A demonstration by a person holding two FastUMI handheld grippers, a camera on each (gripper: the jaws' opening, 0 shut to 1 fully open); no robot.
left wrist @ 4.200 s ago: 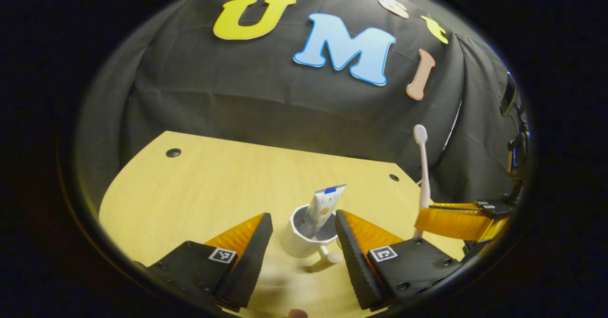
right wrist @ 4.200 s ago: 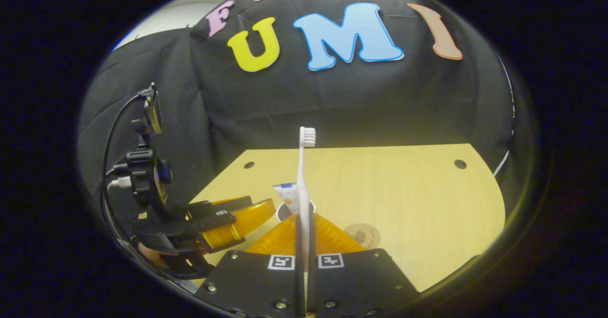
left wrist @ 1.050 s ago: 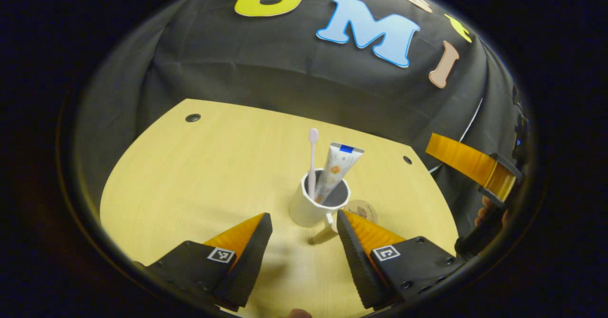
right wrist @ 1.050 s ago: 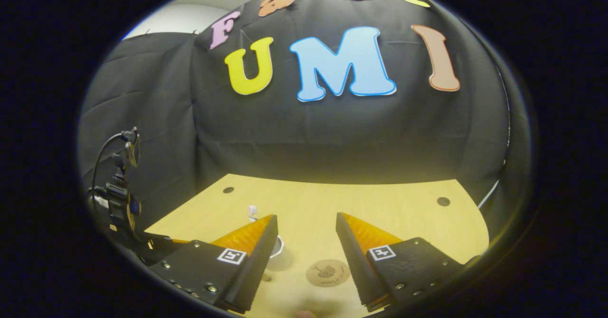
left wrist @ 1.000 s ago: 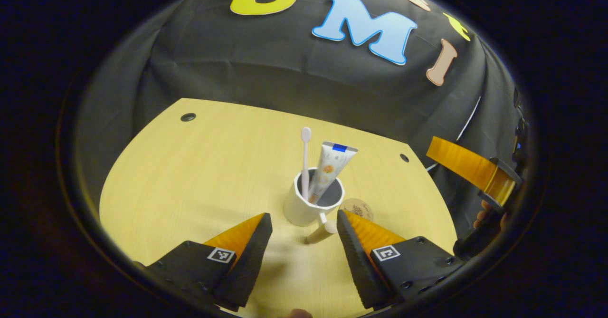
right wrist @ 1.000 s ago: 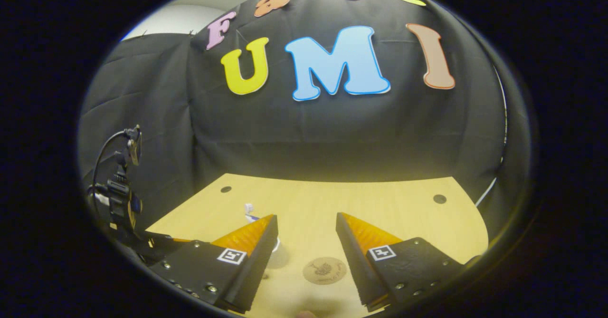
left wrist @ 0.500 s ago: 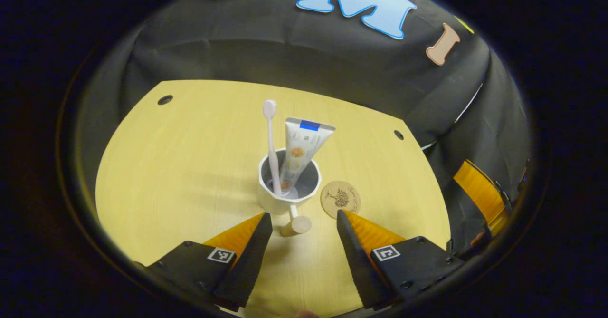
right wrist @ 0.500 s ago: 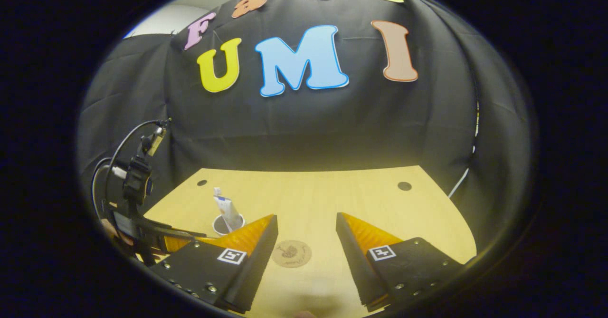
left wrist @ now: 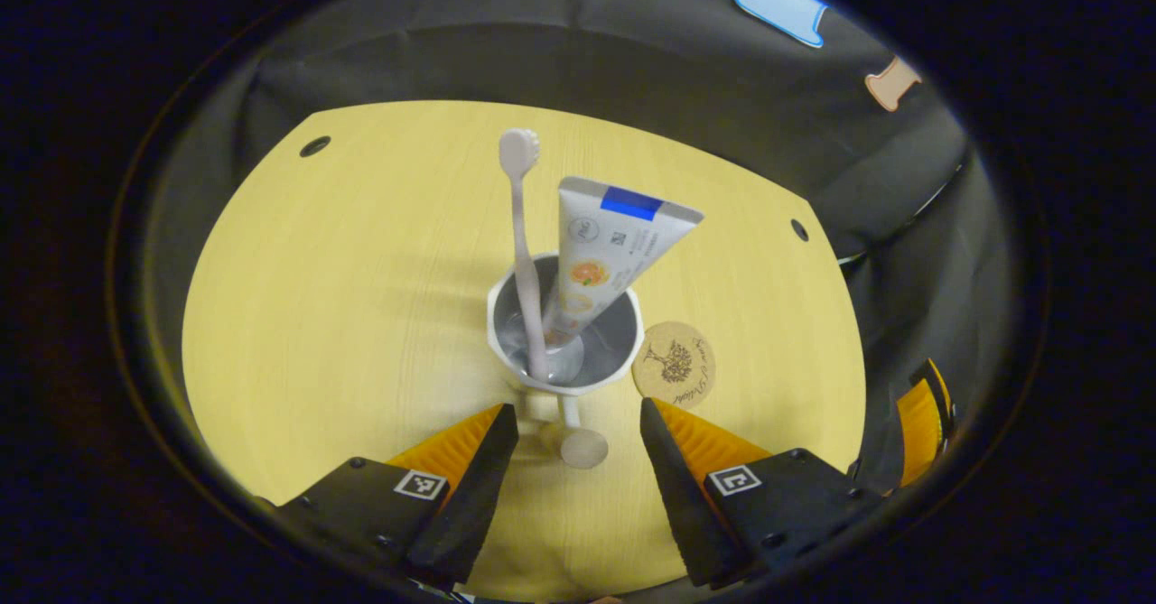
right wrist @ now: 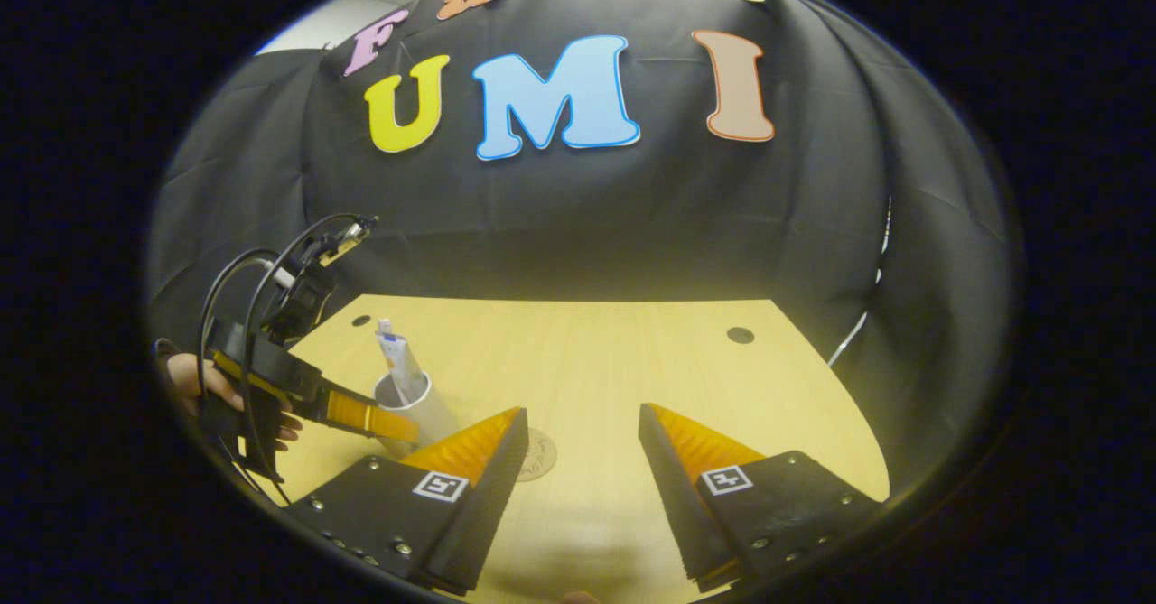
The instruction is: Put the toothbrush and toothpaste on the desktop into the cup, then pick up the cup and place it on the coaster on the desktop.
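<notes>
Where the left gripper view looks down on the pale wooden surface (left wrist: 298, 315), a white cup (left wrist: 567, 333) is seen standing upright near the middle, and it serves as the landmark. Two things are held in the cup: a toothbrush (left wrist: 524, 252), stood handle down with its head up above the rim and leaning on the cup's left inner wall, and a toothpaste tube (left wrist: 601, 256), set cap down with its flat crimped end up, leaning toward the cup's right side. A short handle ending in a round knob (left wrist: 584, 448) is seen at the cup's near side. Just beside the cup, to its right and close to its rim, a round cork coaster (left wrist: 674, 365) lies flat; whether cup and coaster touch cannot be told. The left gripper (left wrist: 578, 432) is held with its fingers apart, one on each side of the knob, and nothing is pressed between them.

From the right gripper view, the cup (right wrist: 417, 413) is seen toward the left of the surface (right wrist: 632, 360), with the toothpaste tube (right wrist: 400, 365) rising out of it. The coaster (right wrist: 540, 453) lies to the right of the cup. The left gripper (right wrist: 375, 423) reaches in at the cup's near side, held by a hand (right wrist: 203, 383) farther left. The right gripper (right wrist: 582, 446) is held wide apart and empty, to the right of the cup.
</notes>
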